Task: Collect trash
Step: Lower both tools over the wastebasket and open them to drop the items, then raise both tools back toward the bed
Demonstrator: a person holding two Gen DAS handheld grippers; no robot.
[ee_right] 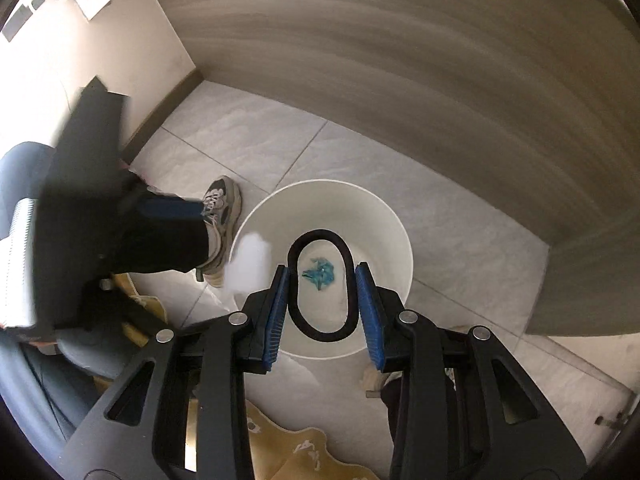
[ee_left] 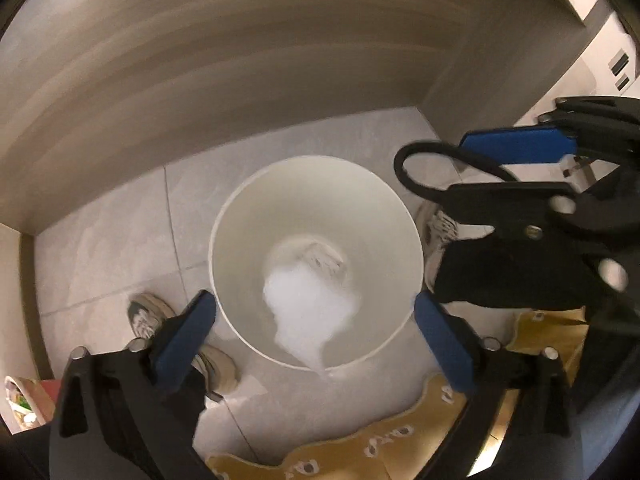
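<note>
Overhead, a wide wood-grain desk (ee_left: pixel 240 40) edge fills the top of both views, motion-smeared. Below it is a grey tiled floor (ee_left: pixel 104 232) with thin grout lines; a dark baseboard (ee_right: pixel 168 108) runs along a cream wall (ee_right: pixel 132 48) at the left of the right wrist view. A tan mat (ee_left: pixel 372 440) with pale printed marks lies on the tiles at the near edge.

A white round bin (ee_left: pixel 240 216) stands on the floor, near the mat, open top facing up. A sneaker (ee_left: pixel 148 316) stands on the tiles just beside the bin on one side, a second sneaker (ee_left: pixel 440 228) on the other.

Left tongs (ee_left: pixel 316 344): blue pads spread wide, nothing between them, positioned over the bin's near rim. A blurred white wad (ee_left: pixel 308 304), probably tissue, shows within the bin opening; whether it is in the air or resting at the bottom, can't tell. More crumpled white material (ee_left: pixel 324 260) lies at the bin bottom.

Right tongs (ee_right: pixel 320 300): clamped on a black loop (ee_right: pixel 344 248), a band-like ring squeezed into an oval between the blue pads, held over the bin mouth. Through the loop, a small crumpled blue scrap (ee_right: pixel 320 274) lies on the bin bottom.
</note>
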